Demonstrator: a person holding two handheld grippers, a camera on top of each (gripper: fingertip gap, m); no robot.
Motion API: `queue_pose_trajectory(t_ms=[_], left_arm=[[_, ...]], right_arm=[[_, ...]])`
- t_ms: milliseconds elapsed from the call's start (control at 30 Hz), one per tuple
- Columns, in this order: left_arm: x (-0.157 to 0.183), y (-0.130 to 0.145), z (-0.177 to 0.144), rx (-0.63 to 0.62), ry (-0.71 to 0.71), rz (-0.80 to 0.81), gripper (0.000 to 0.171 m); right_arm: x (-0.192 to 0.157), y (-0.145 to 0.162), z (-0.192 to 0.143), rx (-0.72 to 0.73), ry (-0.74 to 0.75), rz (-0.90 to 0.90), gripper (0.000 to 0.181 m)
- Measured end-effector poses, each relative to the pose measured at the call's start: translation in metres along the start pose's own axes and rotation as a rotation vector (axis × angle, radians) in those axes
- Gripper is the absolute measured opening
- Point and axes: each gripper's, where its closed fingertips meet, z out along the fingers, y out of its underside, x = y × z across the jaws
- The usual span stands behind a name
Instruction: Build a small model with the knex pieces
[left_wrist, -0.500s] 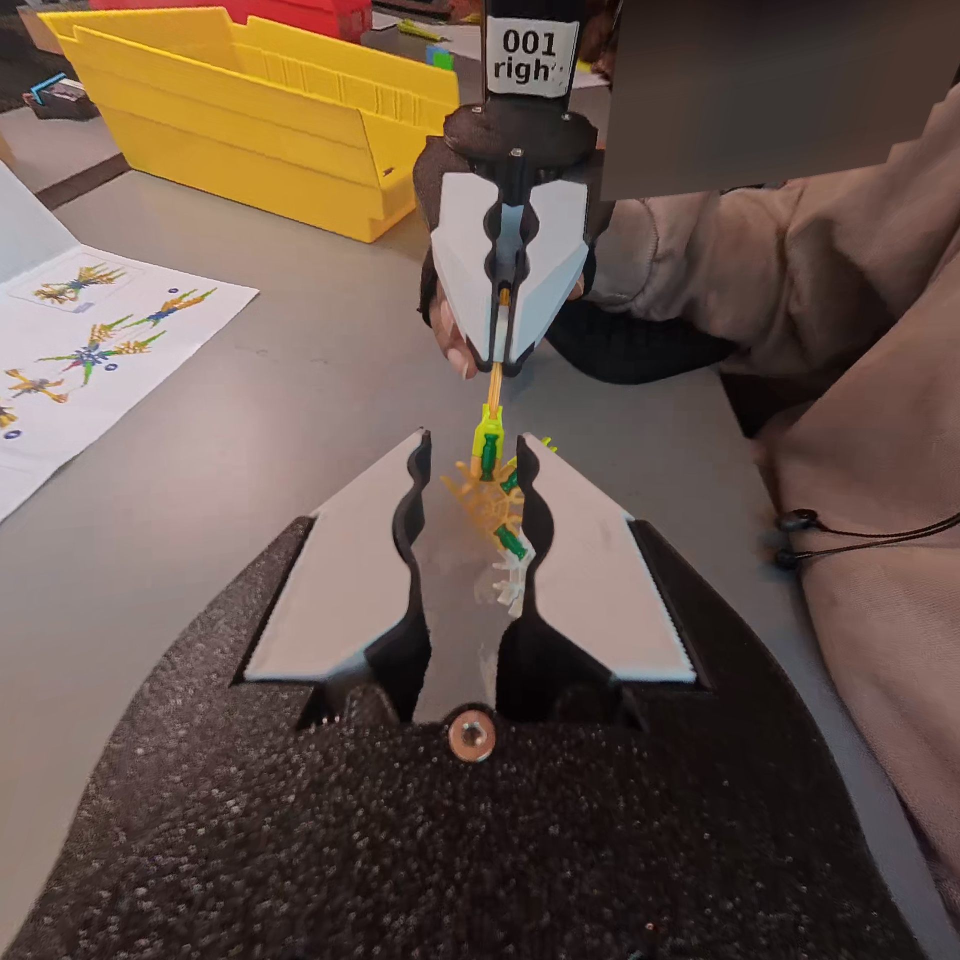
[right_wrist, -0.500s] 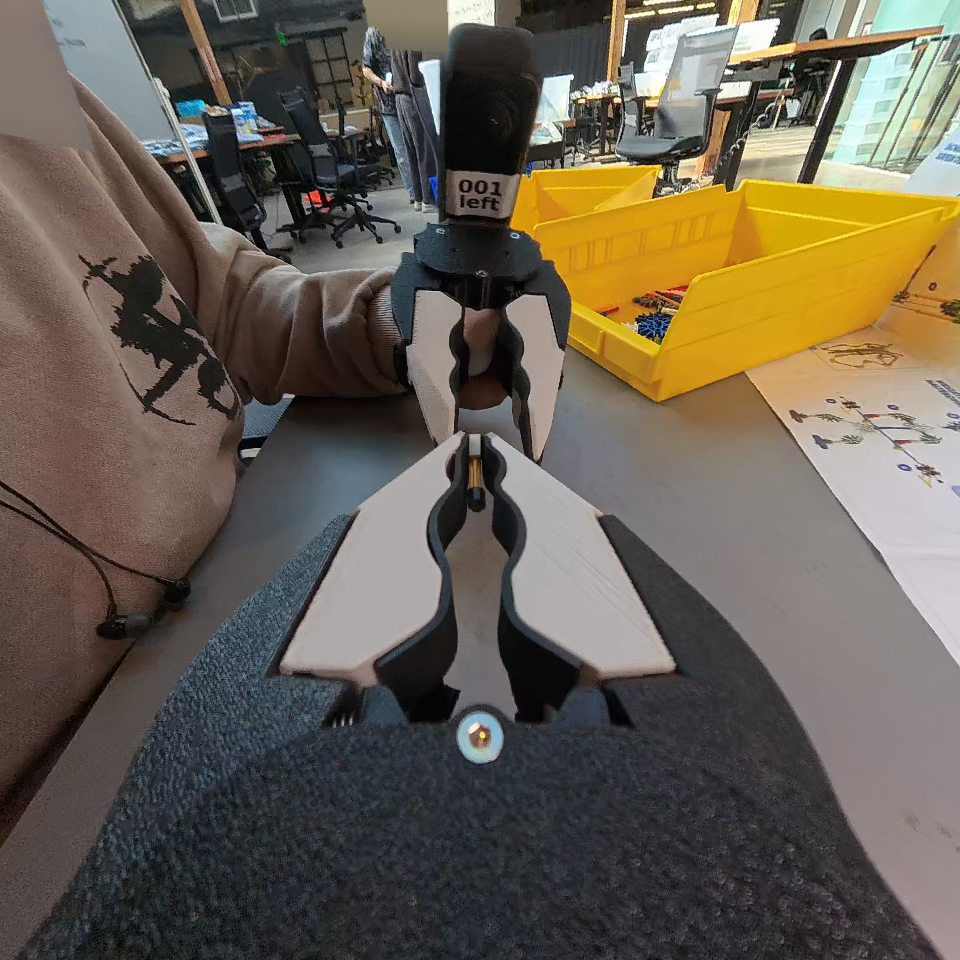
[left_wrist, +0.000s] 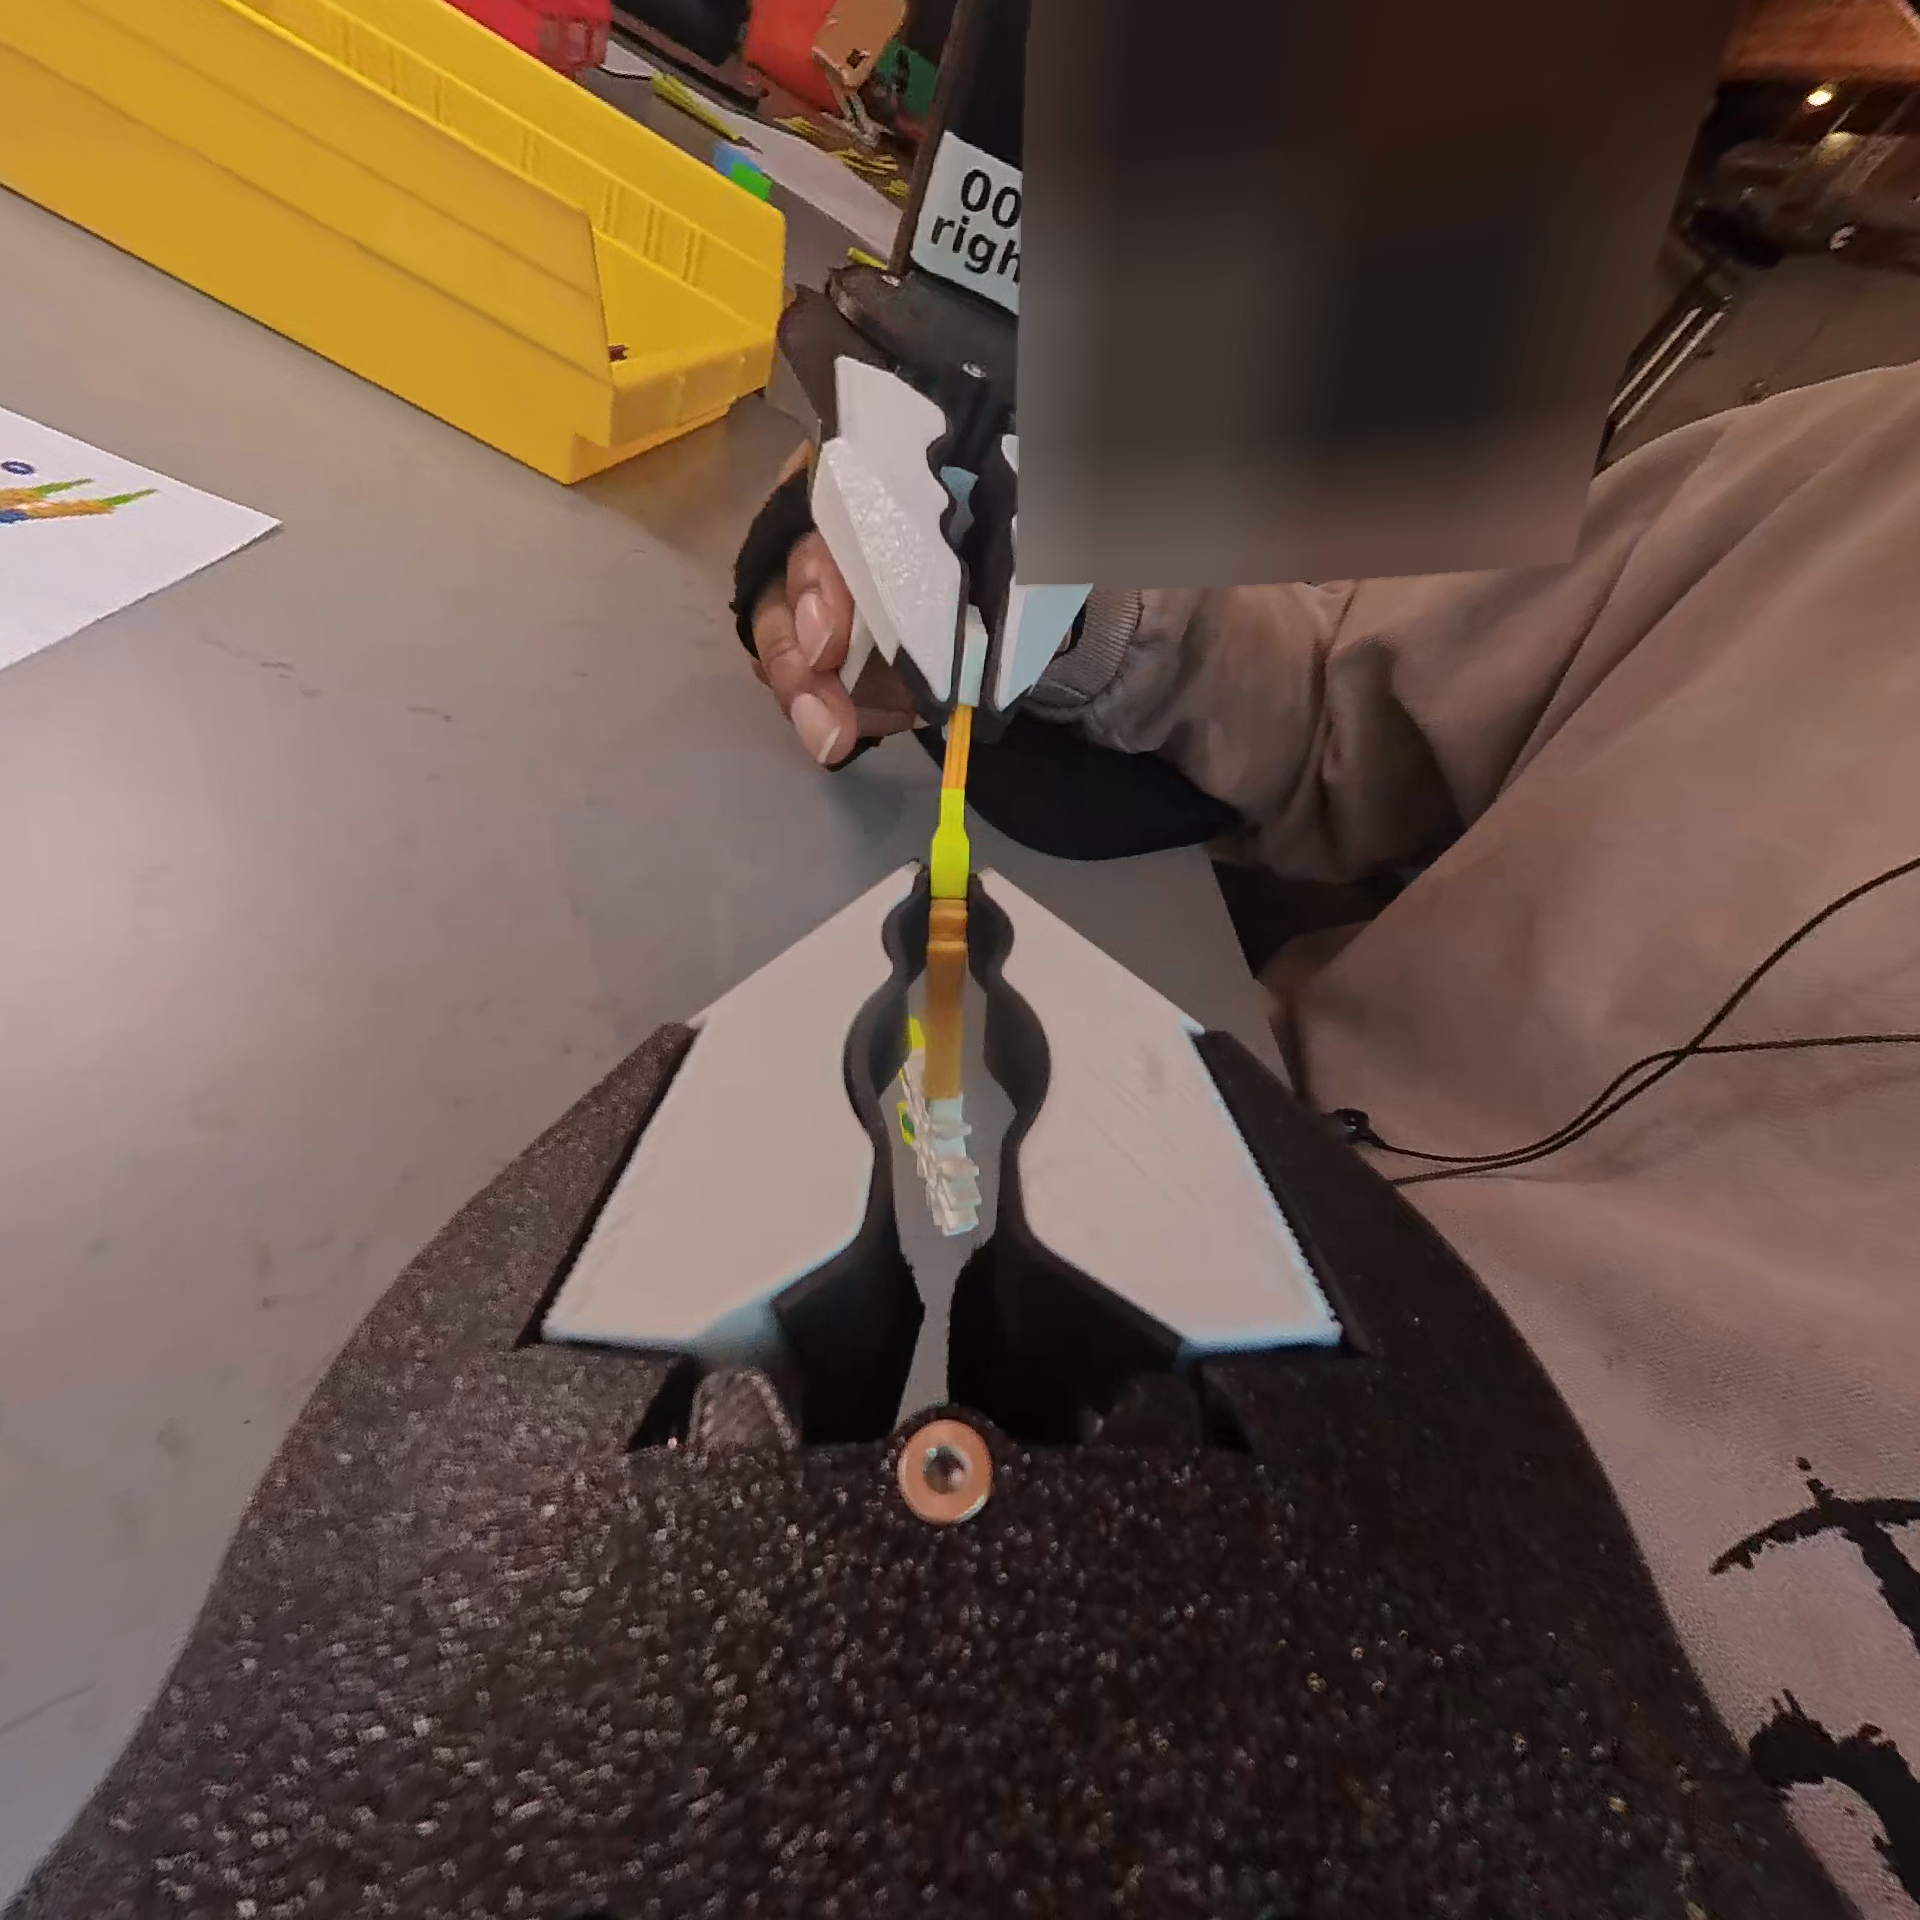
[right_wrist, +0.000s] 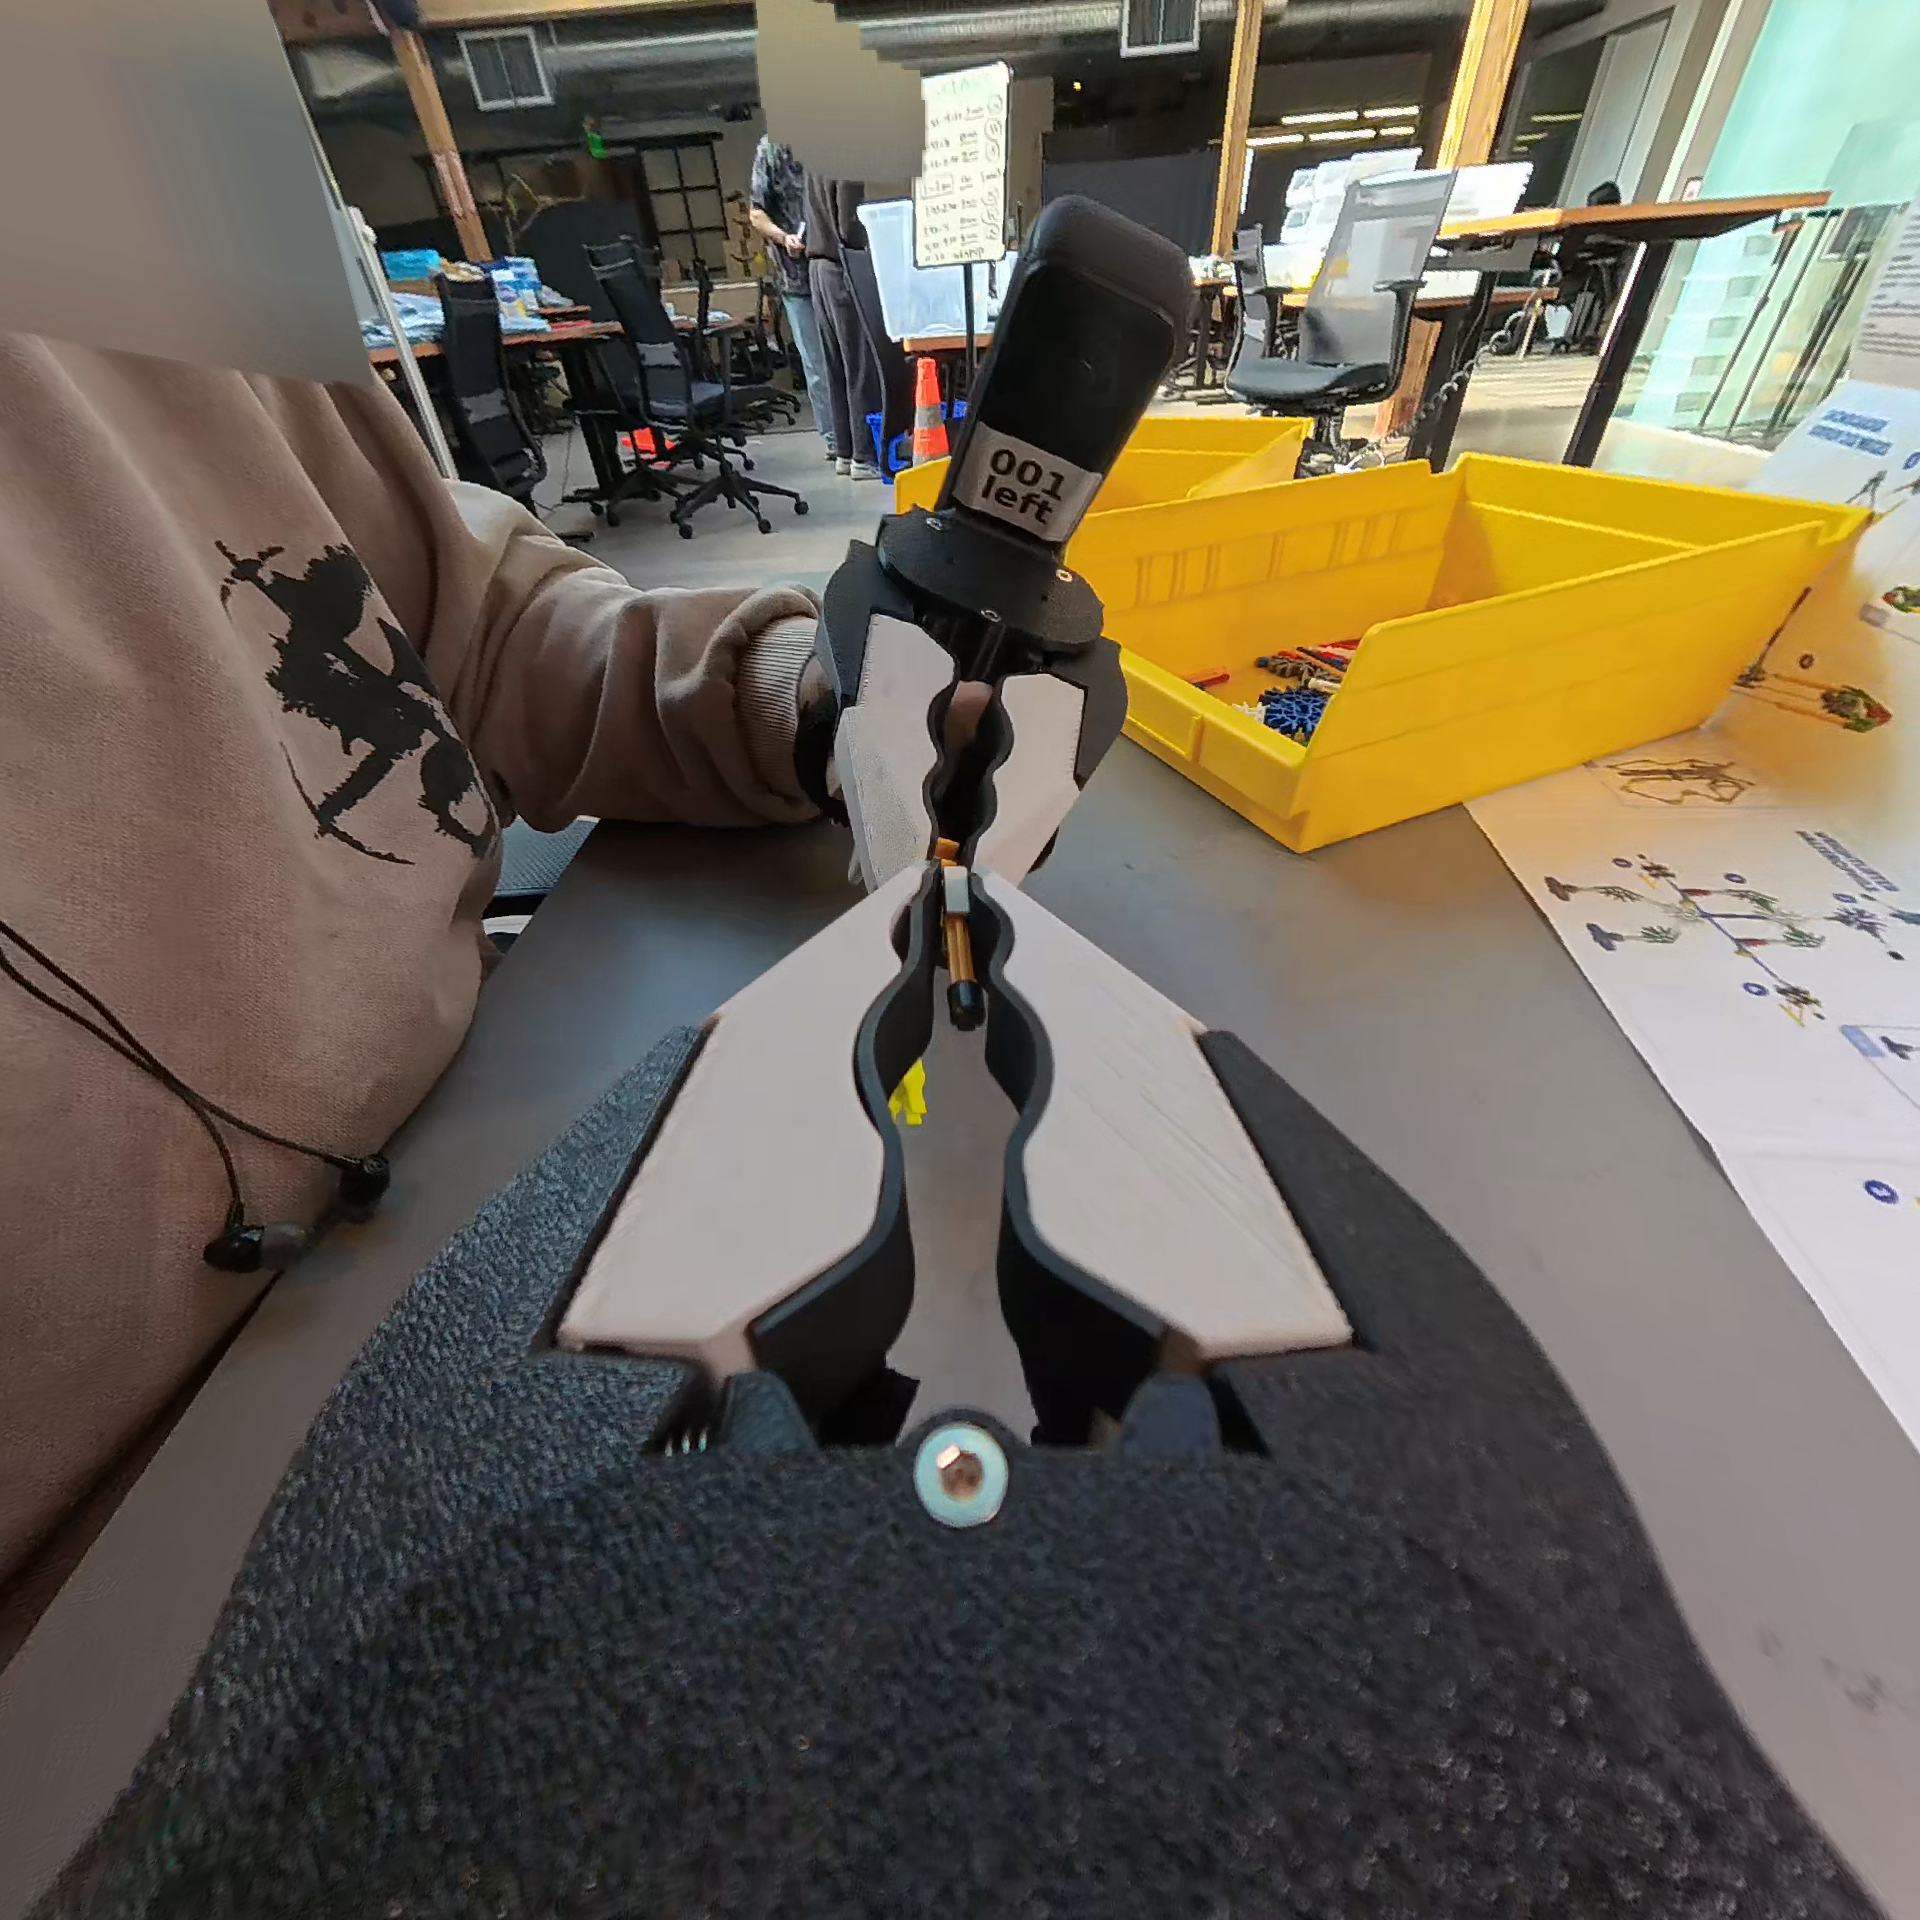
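Since half a second ago our left gripper (left_wrist: 948, 883) has closed: its fingers, then spread around the small toy assembly (left_wrist: 940, 1049), now pinch it at the tips, near the lime connector (left_wrist: 950, 854). The assembly has also turned edge-on, its tan wheel and clear white piece lying in the gap behind the tips.

Our right gripper (right_wrist: 951, 883) is closed as before on the orange rod (right_wrist: 958, 951), whose far end joins the lime connector. Both grippers thus grip one linked piece, held just above the grey surface (left_wrist: 416, 831).

Left wrist view shows the rod spanning tip to tip. Right wrist view alone shows the rod's black end, a yellow bit (right_wrist: 909, 1101) beside the fingers, loose parts in the yellow bin (right_wrist: 1507, 644), and the instruction sheet (right_wrist: 1714, 935).
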Motion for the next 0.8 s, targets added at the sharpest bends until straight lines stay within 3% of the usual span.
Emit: queue_pose_trajectory(t_ms=[167,333,467,800], left_arm=[[-0.026,-0.001,-0.002,0.012,-0.151,-0.073,0.005],[-0.051,-0.004,-0.007,0.103,-0.255,-0.244,0.006],[-0.062,-0.001,-0.008,0.153,-0.270,-0.382,0.005],[-0.054,0.001,-0.007,0.159,-0.151,-0.497,0.006]], right_arm=[[0.022,0.008,0.002,-0.088,0.175,-0.083,0.002],[0.041,0.010,0.011,-0.215,0.457,-0.382,0.002],[0.046,0.021,0.022,-0.387,0.608,-0.760,0.002],[0.033,0.020,0.025,-0.405,0.577,-0.958,0.000]])
